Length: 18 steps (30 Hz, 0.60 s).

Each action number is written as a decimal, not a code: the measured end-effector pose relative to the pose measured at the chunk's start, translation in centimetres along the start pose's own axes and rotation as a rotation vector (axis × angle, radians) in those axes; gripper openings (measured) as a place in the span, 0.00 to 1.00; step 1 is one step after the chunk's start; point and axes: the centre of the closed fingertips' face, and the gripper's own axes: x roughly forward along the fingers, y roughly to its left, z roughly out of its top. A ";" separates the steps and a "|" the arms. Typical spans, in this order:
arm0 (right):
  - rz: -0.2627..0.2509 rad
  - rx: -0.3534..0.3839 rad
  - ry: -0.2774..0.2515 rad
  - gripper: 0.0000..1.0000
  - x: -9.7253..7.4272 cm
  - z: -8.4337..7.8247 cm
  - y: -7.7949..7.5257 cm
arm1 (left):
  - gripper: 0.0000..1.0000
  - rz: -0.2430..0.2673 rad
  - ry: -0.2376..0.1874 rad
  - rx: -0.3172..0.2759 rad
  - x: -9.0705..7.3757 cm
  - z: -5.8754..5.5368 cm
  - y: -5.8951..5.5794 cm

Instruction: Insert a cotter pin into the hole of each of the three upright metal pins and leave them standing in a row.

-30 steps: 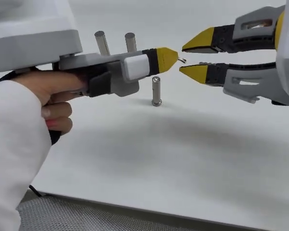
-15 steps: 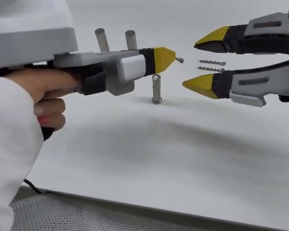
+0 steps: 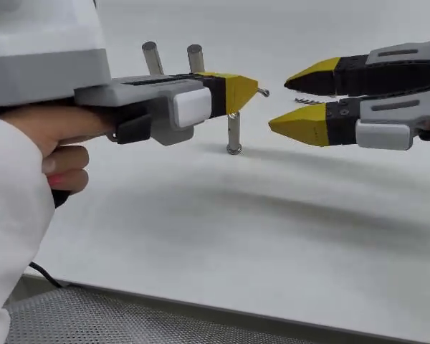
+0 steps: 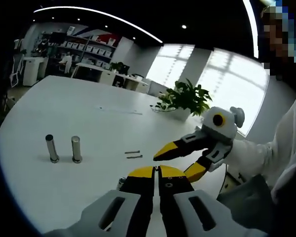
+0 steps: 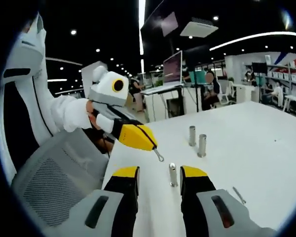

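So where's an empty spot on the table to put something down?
The wide white table between the front metal pin and the near edge is bare. Farther back it's crowded: the two back metal pins, loose cotter pins beside them, and the left tongs, shut on a cotter pin, facing the open right tongs.

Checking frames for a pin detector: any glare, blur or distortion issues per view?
Head view: even light, soft shadows on the table, front pin sharp, near housing of the left gripper soft. Left gripper view: windows blown out, strong fisheye bend. Right gripper view: dark ceiling, bright table, back pins legible, cotter pin tiny.
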 end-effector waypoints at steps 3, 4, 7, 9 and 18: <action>0.033 0.075 -0.033 0.28 -0.1 0.2 0.1 | 0.00 -0.009 0.012 0.036 0.0 -0.2 -0.2; 0.047 0.097 -0.042 0.28 -0.2 0.2 0.2 | 0.00 -0.012 0.016 0.050 -0.1 -0.2 -0.3; 0.131 0.188 -0.069 0.26 -0.4 0.3 0.9 | 0.00 -0.041 0.036 0.099 -0.2 -0.5 -0.7; 0.150 0.238 -0.095 0.26 -0.5 0.5 0.8 | 0.00 -0.073 0.035 0.123 -0.4 -0.5 -1.4; 0.315 0.269 -0.100 0.20 -1.1 0.2 2.3 | 0.00 -0.196 0.024 0.211 -1.4 -0.3 -3.5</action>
